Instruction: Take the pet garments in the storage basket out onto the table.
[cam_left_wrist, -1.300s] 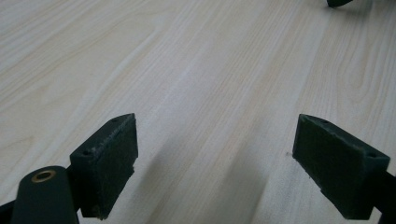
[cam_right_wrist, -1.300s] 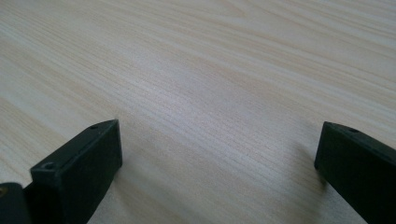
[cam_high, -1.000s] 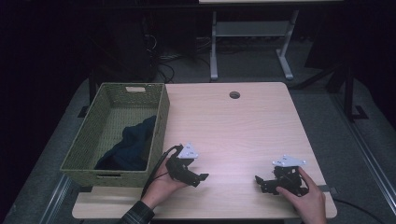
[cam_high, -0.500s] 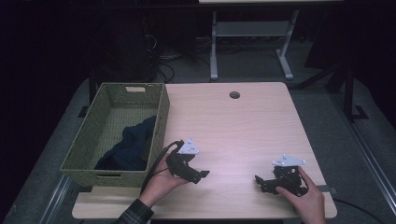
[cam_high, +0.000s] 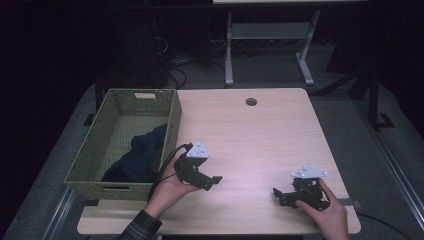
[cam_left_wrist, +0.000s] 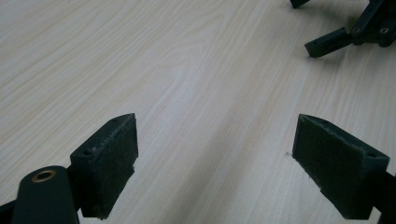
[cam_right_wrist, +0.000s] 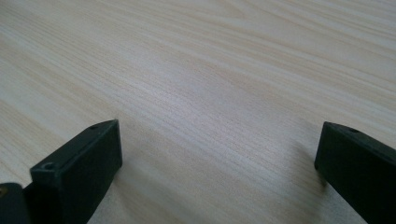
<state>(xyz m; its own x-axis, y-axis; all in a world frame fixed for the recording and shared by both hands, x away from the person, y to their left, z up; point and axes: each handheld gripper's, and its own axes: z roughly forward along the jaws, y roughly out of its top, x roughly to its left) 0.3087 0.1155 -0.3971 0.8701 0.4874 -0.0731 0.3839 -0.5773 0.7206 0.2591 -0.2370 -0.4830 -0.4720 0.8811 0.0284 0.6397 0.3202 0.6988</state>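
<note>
High view: the pale wood-grain surface (cam_high: 260, 135) carries a woven green basket (cam_high: 172, 117) at its left edge, rectangular, long axis running away from the person, with dark blue cloth (cam_high: 140, 155) crumpled inside. The left claw (cam_high: 212, 181) hovers just beside the basket's near corner, pointing right; its padded black jaws stand wide apart, holding nothing. The right claw (cam_high: 279, 195), near the front right corner, points left, jaws likewise spread and empty.
</note>
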